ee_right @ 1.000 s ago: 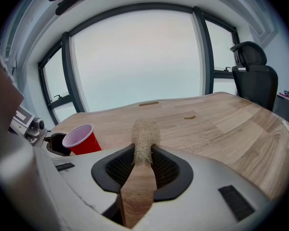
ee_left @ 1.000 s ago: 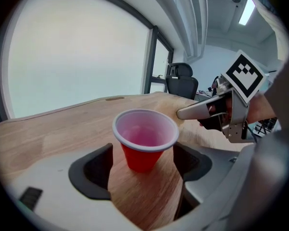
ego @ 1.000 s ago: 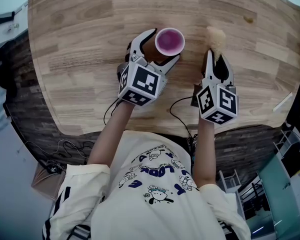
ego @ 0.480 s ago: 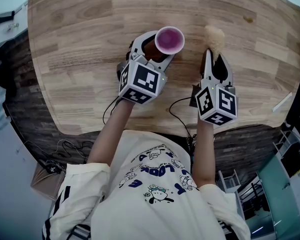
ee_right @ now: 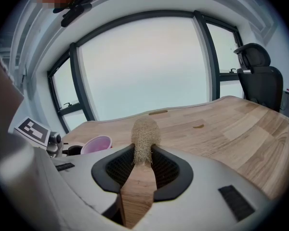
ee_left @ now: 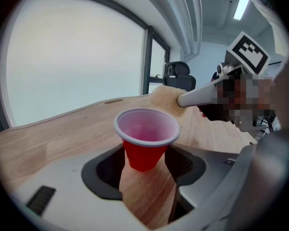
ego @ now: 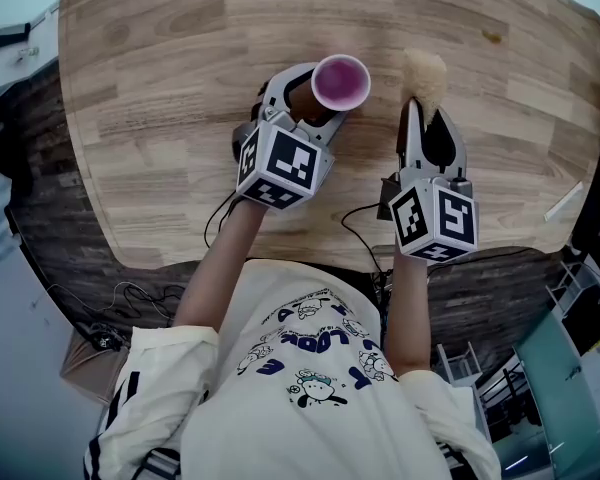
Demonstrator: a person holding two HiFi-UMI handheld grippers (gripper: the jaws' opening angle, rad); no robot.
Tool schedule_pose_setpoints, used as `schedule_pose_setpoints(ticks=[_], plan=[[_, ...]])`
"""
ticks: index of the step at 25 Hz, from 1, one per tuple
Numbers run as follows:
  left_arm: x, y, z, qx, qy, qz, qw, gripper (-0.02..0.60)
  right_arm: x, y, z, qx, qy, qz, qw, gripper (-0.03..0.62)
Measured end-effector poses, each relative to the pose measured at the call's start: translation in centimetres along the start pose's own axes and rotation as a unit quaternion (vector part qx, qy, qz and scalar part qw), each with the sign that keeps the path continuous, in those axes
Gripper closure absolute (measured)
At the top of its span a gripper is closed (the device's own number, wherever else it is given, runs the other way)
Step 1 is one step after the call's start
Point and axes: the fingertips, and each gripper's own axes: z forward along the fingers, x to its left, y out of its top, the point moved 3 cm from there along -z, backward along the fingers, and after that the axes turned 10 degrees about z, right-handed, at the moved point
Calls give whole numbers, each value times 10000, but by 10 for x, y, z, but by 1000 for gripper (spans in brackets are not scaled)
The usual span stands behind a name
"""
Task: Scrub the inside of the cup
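A red plastic cup (ego: 340, 81) with a pale pink inside stands upright on the wooden table (ego: 160, 88). My left gripper (ego: 308, 103) is shut on its lower body, a pad on either side, and the cup (ee_left: 145, 138) sits between the jaws of the left gripper (ee_left: 144, 160). To the right, my right gripper (ego: 428, 118) is shut on a tan fibrous scrubber (ego: 425, 71), whose tuft sticks out past the fingertips. In the right gripper view, the scrubber (ee_right: 144, 134) stands upright in the right gripper (ee_right: 143, 160), with the cup (ee_right: 96, 143) to its left.
The table's curved front edge runs just under both grippers, with cables (ego: 355, 218) hanging there. A small dark mark (ego: 492, 37) lies on the far right of the table. An office chair (ee_right: 260, 76) stands beyond the table by the windows.
The left jaws have closed in on the cup. The right gripper has drifted slightly back toward me with the scrubber still in it.
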Motion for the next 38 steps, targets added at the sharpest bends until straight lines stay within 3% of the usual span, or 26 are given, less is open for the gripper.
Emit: schedule_pose_setpoints(ticks=[7,16,24,38], plan=[[-6,-1,-9,71,21,47,10000,299,35,10,-19,75,684,-226,9974,496],[-9,7,-30,77,220,447,9987,299,68,6,-49,406,1271,-1201,9838,497],[-14,21,-52,-27,492,700,9963,299,91,6,-69,587,1600,-1806,9687,497],[-29,30,-99,-76,836,1059,9908,302,123,-4,-107,849,2038,-2372,9460,497]])
